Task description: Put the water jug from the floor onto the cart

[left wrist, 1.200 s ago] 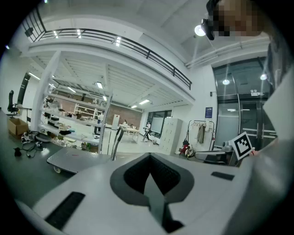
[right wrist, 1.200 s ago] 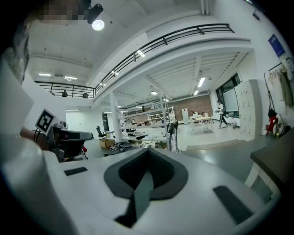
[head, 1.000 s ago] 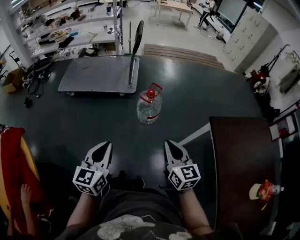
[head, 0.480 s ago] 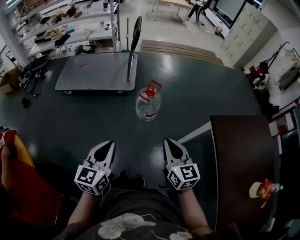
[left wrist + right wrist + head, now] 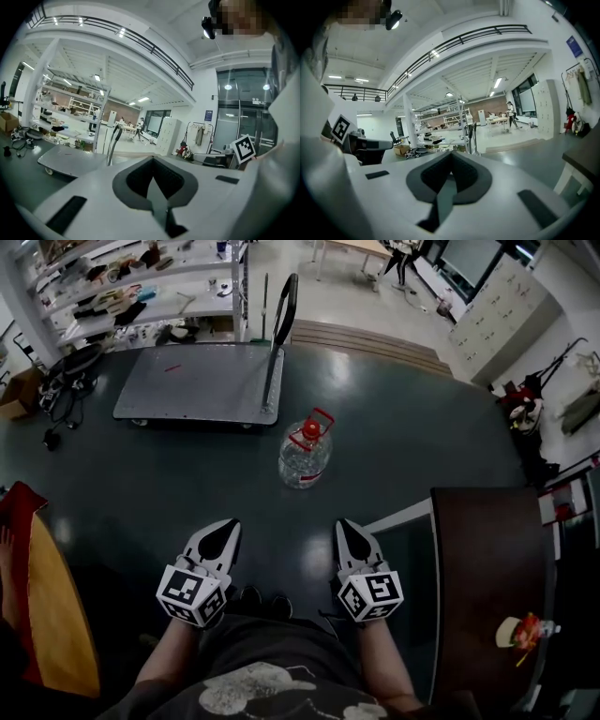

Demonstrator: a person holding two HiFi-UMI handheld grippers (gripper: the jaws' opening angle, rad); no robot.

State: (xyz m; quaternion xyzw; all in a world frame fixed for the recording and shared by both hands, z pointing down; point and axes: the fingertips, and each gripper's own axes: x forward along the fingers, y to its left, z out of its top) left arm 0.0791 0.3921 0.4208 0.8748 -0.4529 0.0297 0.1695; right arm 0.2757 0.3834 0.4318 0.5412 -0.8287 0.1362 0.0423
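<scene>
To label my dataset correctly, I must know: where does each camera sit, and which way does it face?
Head view: on the person's head, facing steeply down at the water jug and cart; forearms, left claw, right claw show.
Left gripper view: on the left claw, facing along its shut jaws toward the cart; right claw's marker cube shows.
Right gripper view: on the right claw, facing along its shut jaws toward shelves; left claw's marker cube shows.
Shared: head and left gripper views both show the cart.

One water jug; one cart; two grippers
</scene>
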